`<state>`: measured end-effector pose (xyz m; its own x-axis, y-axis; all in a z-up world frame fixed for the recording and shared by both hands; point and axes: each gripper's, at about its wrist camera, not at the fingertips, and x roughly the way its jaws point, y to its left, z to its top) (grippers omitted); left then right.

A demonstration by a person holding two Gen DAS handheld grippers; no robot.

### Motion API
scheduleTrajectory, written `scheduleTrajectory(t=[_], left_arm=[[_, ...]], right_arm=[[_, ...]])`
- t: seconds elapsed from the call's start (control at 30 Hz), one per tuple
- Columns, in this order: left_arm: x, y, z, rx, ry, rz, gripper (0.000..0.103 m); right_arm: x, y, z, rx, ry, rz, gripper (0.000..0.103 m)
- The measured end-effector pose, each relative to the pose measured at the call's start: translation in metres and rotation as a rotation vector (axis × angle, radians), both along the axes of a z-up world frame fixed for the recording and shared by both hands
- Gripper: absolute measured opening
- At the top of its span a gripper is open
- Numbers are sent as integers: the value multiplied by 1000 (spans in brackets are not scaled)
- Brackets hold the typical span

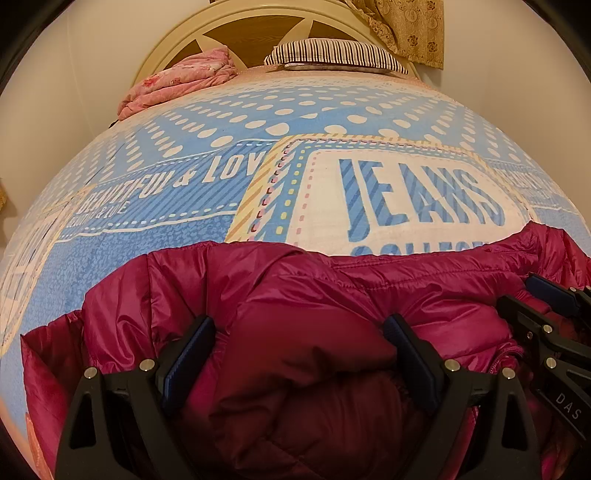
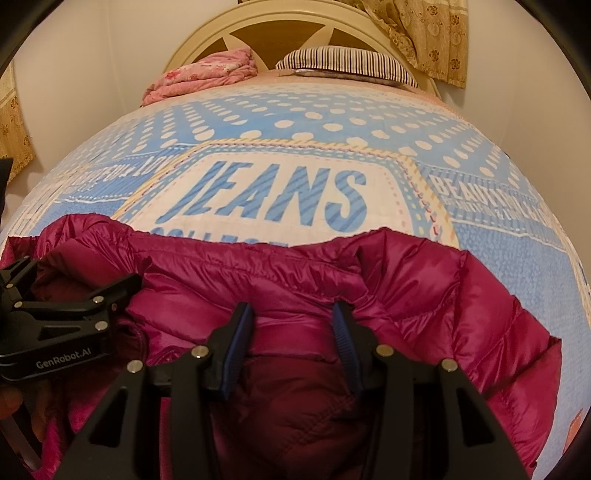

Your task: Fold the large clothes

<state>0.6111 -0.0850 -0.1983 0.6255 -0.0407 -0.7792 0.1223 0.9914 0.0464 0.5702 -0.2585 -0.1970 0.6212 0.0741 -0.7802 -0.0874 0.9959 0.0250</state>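
A puffy magenta down jacket (image 1: 332, 280) lies bunched at the near end of the bed, on a blue sheet (image 1: 184, 229) printed with "JEANS". My left gripper (image 1: 297, 332) has its jaws wide, and both blue pads press into a thick fold of the jacket bulging between them. In the right wrist view my right gripper (image 2: 291, 325) pinches a narrower fold of the jacket (image 2: 406, 277) between its pads. The two grippers sit side by side: the right gripper (image 1: 535, 299) shows at the left view's right edge, and the left gripper (image 2: 74, 273) at the right view's left edge.
At the far end of the bed lie a folded pink floral quilt (image 1: 177, 81) and a striped pillow (image 1: 332, 53) against a cream headboard (image 1: 255, 33). A patterned curtain (image 1: 410, 29) hangs at the back right. White walls flank the bed.
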Motion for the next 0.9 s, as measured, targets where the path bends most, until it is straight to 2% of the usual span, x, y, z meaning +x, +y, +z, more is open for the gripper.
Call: scheduleTrajectory(t=[0.33, 0.47, 0.53, 0.57, 0.6, 0.67, 0.73, 0.8, 0.9], left_arm=[[1, 0, 0, 7, 0, 1, 94], [4, -4, -1, 35, 7, 5, 97], [8, -4, 10, 55, 19, -1, 97], [5, -4, 19, 72, -4, -3, 97], [-2, -2, 35, 76, -50, 0, 97], [-23, 6, 67, 42, -111, -26, 97], [-54, 20, 94, 35, -162, -51, 97], [-84, 34, 106, 66, -191, -54, 97], [-138, 64, 110, 52, -187, -50, 97]], right_arm=[[1, 1, -1, -8, 2, 1, 49], [1, 2, -1, -13, 4, 1, 49], [4, 7, 0, -53, 17, 13, 50], [5, 10, 2, -75, 26, 24, 50], [4, 10, 7, -89, 37, 40, 50], [-8, 1, 23, -53, 3, 31, 52], [-34, -15, 47, -12, -67, -17, 71], [-61, -31, 61, 34, -88, -42, 77], [-106, -52, 67, 68, -55, -70, 77]])
